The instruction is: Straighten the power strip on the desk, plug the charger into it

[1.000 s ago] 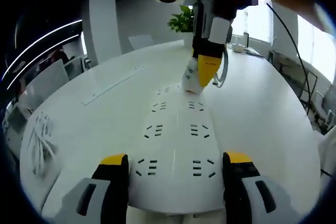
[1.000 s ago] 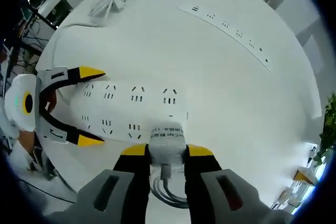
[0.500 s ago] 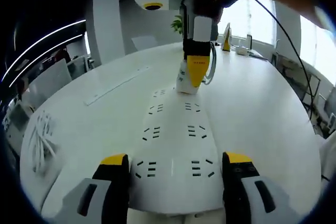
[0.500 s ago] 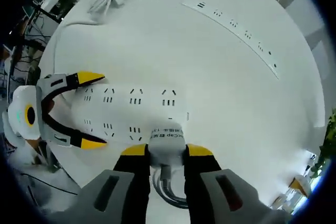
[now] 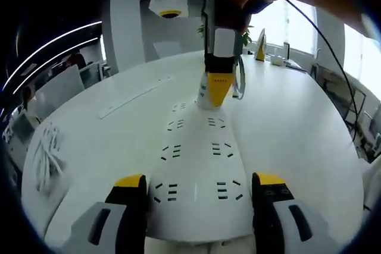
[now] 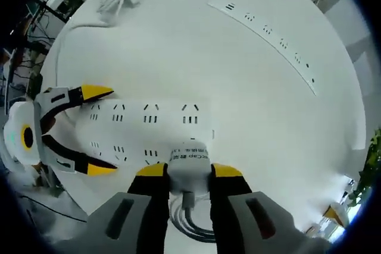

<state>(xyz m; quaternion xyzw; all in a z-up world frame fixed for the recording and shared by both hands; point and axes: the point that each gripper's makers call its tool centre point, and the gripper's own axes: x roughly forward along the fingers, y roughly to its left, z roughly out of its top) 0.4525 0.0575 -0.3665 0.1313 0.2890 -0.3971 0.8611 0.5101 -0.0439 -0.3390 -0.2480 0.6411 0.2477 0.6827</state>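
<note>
A wide white power strip with two rows of sockets lies on the white desk. Its near end sits between the jaws of my left gripper, which press against both of its long sides. In the right gripper view the same left gripper clasps the strip at its left end. My right gripper is shut on a white charger with a coiled cable hanging behind it. It holds the charger just above the strip's far end, tip down, and the right gripper comes in from above.
A long thin white socket rail lies across the desk beyond the strip. A bundle of white cables rests near the desk's left edge. Chairs and a plant stand past the far edge.
The right gripper with the charger has shifted left and closer over the strip's far end. The left gripper and the strip have stayed put.
</note>
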